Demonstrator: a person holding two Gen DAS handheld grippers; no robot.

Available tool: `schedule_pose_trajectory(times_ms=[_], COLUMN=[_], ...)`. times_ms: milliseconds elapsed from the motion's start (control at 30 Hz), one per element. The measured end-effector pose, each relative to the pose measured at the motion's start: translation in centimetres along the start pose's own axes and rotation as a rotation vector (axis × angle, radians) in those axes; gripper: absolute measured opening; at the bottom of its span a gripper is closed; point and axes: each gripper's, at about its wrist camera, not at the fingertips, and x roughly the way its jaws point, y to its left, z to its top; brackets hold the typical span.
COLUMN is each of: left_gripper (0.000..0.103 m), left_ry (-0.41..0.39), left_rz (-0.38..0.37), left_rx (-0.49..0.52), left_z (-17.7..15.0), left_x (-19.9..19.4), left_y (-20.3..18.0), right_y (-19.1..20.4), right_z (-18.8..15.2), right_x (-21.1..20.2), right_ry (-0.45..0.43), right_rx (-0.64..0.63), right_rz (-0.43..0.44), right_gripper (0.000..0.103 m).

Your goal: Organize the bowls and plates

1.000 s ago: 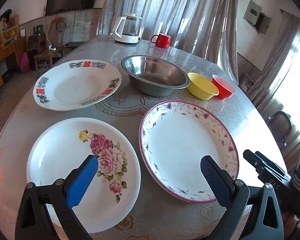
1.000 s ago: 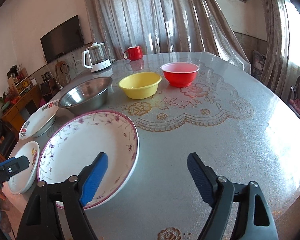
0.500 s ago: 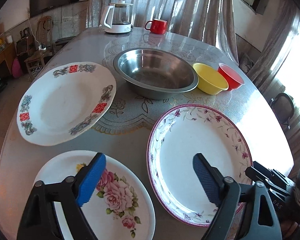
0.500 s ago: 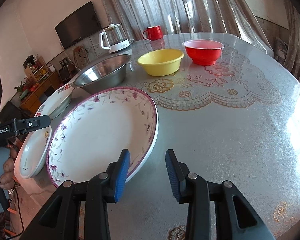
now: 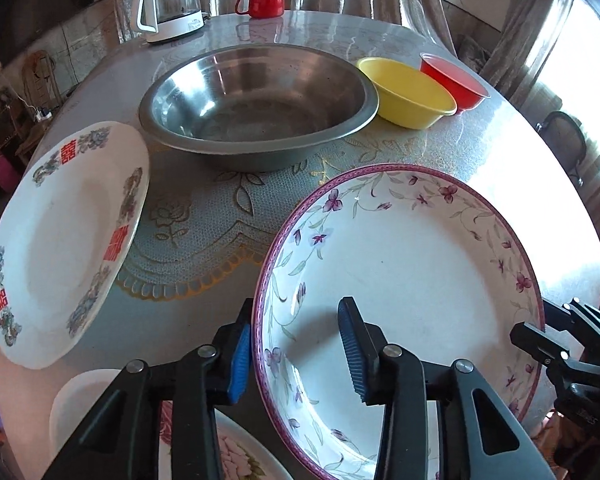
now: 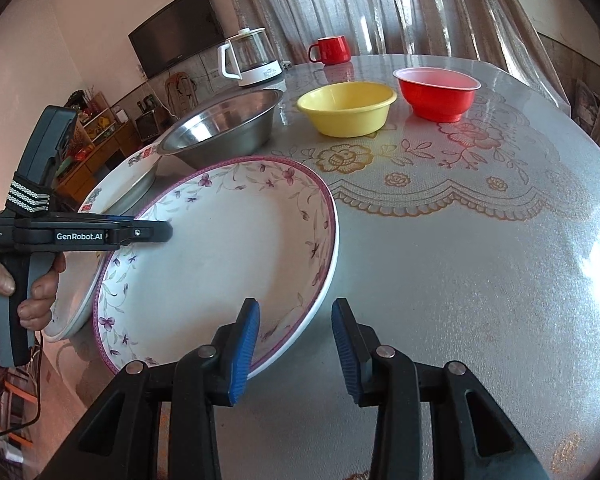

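Note:
The purple-flowered plate [image 5: 412, 280] lies on the table; it also shows in the right wrist view [image 6: 220, 264]. My left gripper [image 5: 296, 354] straddles its left rim, jaws partly closed with a gap, one finger outside and one inside. My right gripper [image 6: 296, 350] straddles its right rim the same way, jaws apart. The plate with red characters [image 5: 60, 240] lies to the left, the rose plate [image 5: 228, 456] at the near edge. The steel bowl [image 5: 260, 100], yellow bowl [image 5: 408, 92] and red bowl [image 5: 452, 80] stand behind.
A glass kettle [image 5: 168, 4] and a red mug [image 5: 264, 2] stand at the table's far edge. The table [image 6: 480, 260] has a lace-pattern cover. Curtains hang behind; a chair [image 5: 568, 140] stands at the right.
My left gripper moved right from the rose plate to the purple-flowered plate's left rim and its jaws narrowed. My right gripper moved in over the plate's right rim. The plate looks slightly tilted now.

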Motion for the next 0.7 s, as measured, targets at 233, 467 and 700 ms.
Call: schedule_pose_trajectory(times_ms=[233, 467, 700], left_gripper=[0.041, 0.042, 0.049], left_ry=[-0.007, -0.009, -0.038], left_rz=[0.007, -0.049, -0.056], left_rx=[-0.058, -0.090, -0.099], left_z=[-0.2, -0.2, 1.2], left_x=[-0.2, -0.1, 0.4], left_y=[-0.4, -2.7, -5.2], right_y=[0.3, -2.4, -4.6], right_z=[0.0, 0.3, 1.1], right_x=[0.1, -0.8, -1.4], right_ry=[0.007, -0.011, -0.049], right_rx=[-0.004, 0.082, 0.124], right_rz=[0.054, 0.029, -0.022], right_gripper=[0.040, 0.040, 0.040])
